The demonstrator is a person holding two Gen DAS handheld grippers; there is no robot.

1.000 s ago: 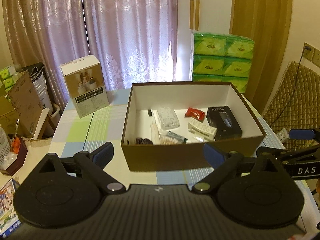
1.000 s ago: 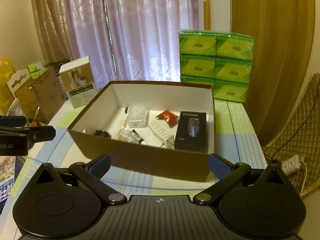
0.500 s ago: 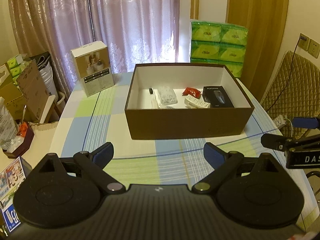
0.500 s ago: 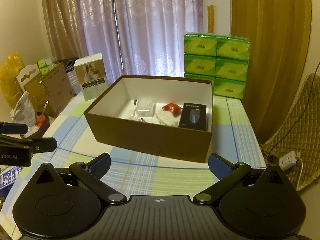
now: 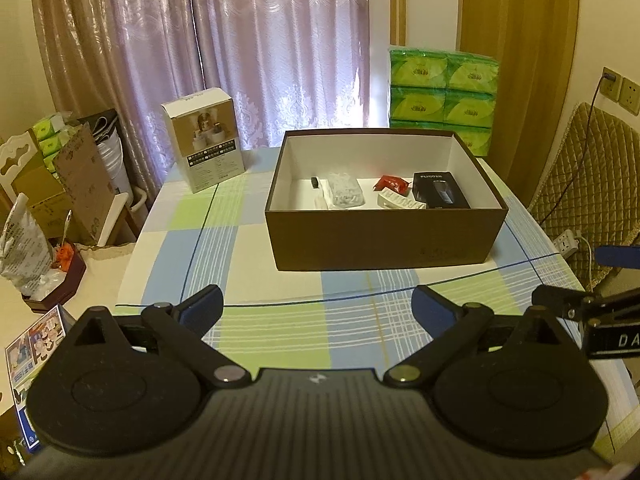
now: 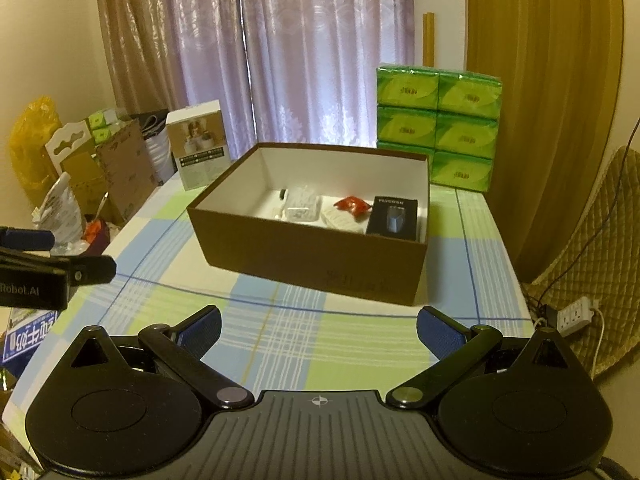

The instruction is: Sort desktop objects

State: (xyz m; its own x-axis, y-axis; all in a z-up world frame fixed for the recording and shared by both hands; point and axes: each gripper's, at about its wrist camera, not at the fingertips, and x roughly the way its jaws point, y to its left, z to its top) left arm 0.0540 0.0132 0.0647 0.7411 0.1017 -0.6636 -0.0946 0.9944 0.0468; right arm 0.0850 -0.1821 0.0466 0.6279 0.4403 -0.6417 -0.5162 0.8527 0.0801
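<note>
Holding both grippers back at the table's near edge, you had the left gripper point(image 5: 316, 304) and right gripper point(image 6: 318, 324) spread wide, empty. Sorted items apparently all lay in the brown box point(image 5: 384, 240) mid-table; next, likely finishing.

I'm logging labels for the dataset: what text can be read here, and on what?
"Robot.AI": on the left gripper, seen from the right wrist.
"DA", cut off: on the right gripper, seen from the left wrist.
Black box in the brown box: blurred.
White carton, green packs: too small.
</note>
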